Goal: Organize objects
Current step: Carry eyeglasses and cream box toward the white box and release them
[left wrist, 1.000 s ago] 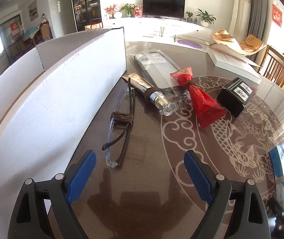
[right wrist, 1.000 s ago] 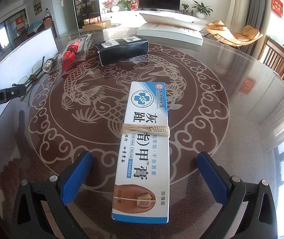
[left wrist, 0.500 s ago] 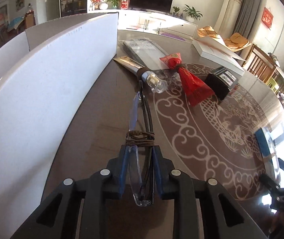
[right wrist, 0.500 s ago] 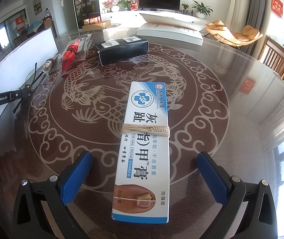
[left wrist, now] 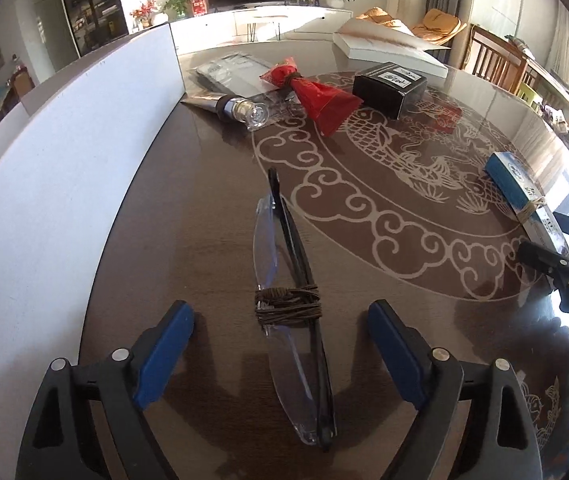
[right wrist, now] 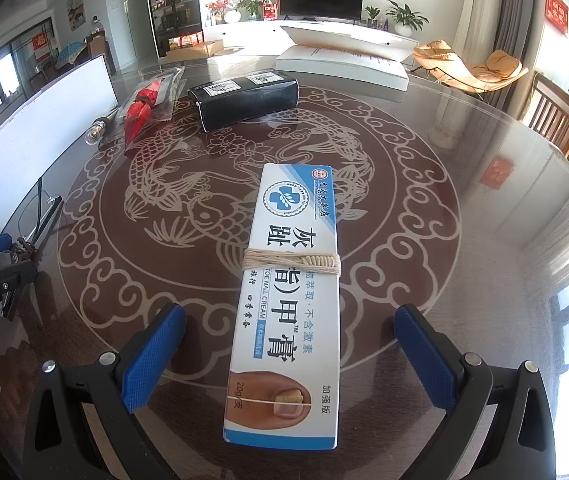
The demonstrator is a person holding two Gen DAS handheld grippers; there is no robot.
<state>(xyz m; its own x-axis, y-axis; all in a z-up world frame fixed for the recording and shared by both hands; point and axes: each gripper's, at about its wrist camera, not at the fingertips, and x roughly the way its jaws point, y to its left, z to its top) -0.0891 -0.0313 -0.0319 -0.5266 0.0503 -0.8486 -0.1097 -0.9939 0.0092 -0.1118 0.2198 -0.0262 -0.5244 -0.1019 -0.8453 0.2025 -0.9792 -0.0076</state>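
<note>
Left gripper (left wrist: pixel 280 344) has just been opening — its blue pads (left wrist: pixel 164 354) stand wide apart, with the folded glasses (left wrist: pixel 292 320) lying on the table (left wrist: pixel 204 216) between them, not pressed by either pad. The glasses are clear-lensed with dark arms, bound at the middle by a wrap of brown cord (left wrist: pixel 288 304); they lie lengthwise along the gripper's line, near the white board (left wrist: pixel 64 168) that stands upright along the table's left edge.

Right gripper (right wrist: pixel 290 356) is released too — pads (right wrist: pixel 152 354) wide apart and clear of the white-and-blue nail cream box (right wrist: pixel 288 304) that lies flat between them, tied across the middle with pale twine (right wrist: pixel 292 266). The box sits on the table's koi pattern (right wrist: pixel 204 208).

Farther off, in the left wrist view: a red wrapped bundle (left wrist: pixel 316 96), a black box (left wrist: pixel 388 88) with white labels just beside it, a tube with a clear cap (left wrist: pixel 240 110), and a clear plastic packet (left wrist: pixel 232 72) near the board's far end. A white flat box (left wrist: pixel 384 46) sits at the far edge of the table. The right gripper's black frame (left wrist: pixel 564 264) shows at the right edge of the left wrist view, next to the cream box.
</note>
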